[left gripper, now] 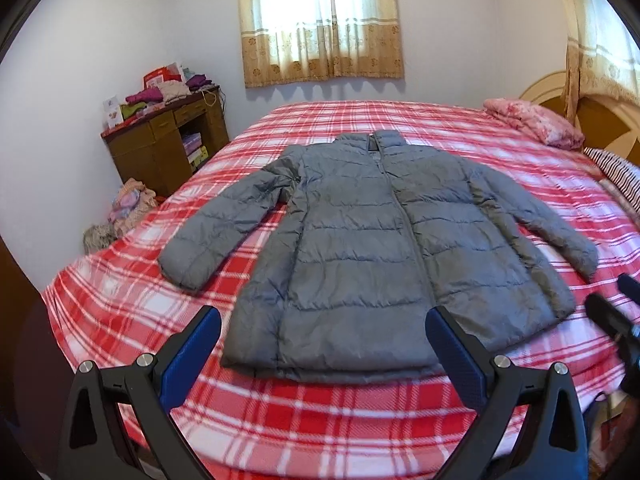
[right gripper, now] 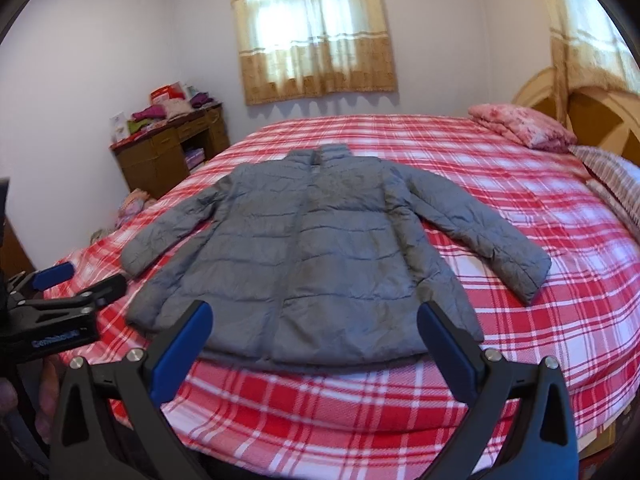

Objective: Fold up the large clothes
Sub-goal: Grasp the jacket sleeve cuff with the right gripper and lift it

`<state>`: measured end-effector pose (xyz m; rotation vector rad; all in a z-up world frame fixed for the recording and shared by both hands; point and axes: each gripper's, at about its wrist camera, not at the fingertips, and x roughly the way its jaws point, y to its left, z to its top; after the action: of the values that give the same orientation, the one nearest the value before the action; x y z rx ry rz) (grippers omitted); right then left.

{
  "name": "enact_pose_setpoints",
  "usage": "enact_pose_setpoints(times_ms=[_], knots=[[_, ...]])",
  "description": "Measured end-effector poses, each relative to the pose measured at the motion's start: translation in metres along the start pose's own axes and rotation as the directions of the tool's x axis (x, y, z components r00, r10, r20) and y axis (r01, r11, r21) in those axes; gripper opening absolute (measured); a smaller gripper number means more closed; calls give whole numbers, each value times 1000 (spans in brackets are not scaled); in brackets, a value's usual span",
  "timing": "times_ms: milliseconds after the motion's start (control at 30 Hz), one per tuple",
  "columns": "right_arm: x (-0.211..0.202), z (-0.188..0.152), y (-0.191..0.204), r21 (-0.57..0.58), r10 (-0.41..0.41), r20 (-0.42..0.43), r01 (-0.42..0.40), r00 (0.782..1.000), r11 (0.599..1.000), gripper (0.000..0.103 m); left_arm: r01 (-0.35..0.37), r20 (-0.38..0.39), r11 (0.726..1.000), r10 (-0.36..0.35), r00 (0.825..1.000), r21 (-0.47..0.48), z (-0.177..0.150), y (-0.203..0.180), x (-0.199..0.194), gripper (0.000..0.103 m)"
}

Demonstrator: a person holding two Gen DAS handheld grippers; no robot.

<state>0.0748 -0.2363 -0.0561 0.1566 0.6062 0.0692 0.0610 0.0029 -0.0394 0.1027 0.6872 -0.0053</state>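
A grey quilted puffer jacket (left gripper: 372,248) lies flat and zipped on the red plaid bed (left gripper: 304,420), collar towards the window, both sleeves spread outward. My left gripper (left gripper: 324,328) hovers open just above the jacket's hem, nothing between its blue pads. In the right wrist view the same jacket (right gripper: 316,248) fills the middle, and my right gripper (right gripper: 314,324) hangs open over the hem, holding nothing. The left gripper (right gripper: 76,278) also shows at the left edge of that view, and the right gripper (left gripper: 616,300) at the right edge of the left wrist view.
A pink folded quilt (left gripper: 532,120) and a striped pillow (left gripper: 616,172) lie by the headboard at the right. A brown wooden cabinet (left gripper: 164,144) with piled clothes stands at the left wall. More clothes (left gripper: 128,204) are heaped on the floor beside the bed.
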Motion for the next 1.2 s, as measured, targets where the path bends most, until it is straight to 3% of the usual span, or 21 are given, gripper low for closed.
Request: enact_pose_setpoints(times_ms=[67,200,400,600,667,733,800,900,1000,1200], knots=[[15,4,-25,54,-17,-11,18,1000,998,103,10,11,1000,-10,1000,16,7,-1,13,102],[51,14,-91,176,-127,-46,133,991,975,102,-2,5,999,2,1000,48,26,-6,54,102],[103,27,-198,361,-234,-139,269,962,893,96,-31,-17,998,32,999,50,55,-16,121,102],[142,28,-260,433,-300,-230,373,926,821,88,-63,-54,997,66,996,53,73,-27,182,102],[150,30,-267,426,-304,-241,382,922,820,86,-72,-70,996,76,995,54,76,-30,198,102],[155,33,-270,408,-314,-249,394,916,824,77,-96,-79,994,101,992,56,79,-32,214,102],[156,37,-269,366,-336,-249,409,908,836,46,-100,-91,994,104,990,47,83,-32,225,102],[158,39,-283,374,-306,-245,381,920,845,30,-102,-91,994,106,990,44,89,-33,236,102],[159,41,-297,372,-306,-236,377,922,848,22,-104,-96,993,109,989,57,92,-34,244,102],[163,53,-317,352,-337,-231,401,913,846,18,-130,-106,986,141,984,103,91,-32,260,102]])
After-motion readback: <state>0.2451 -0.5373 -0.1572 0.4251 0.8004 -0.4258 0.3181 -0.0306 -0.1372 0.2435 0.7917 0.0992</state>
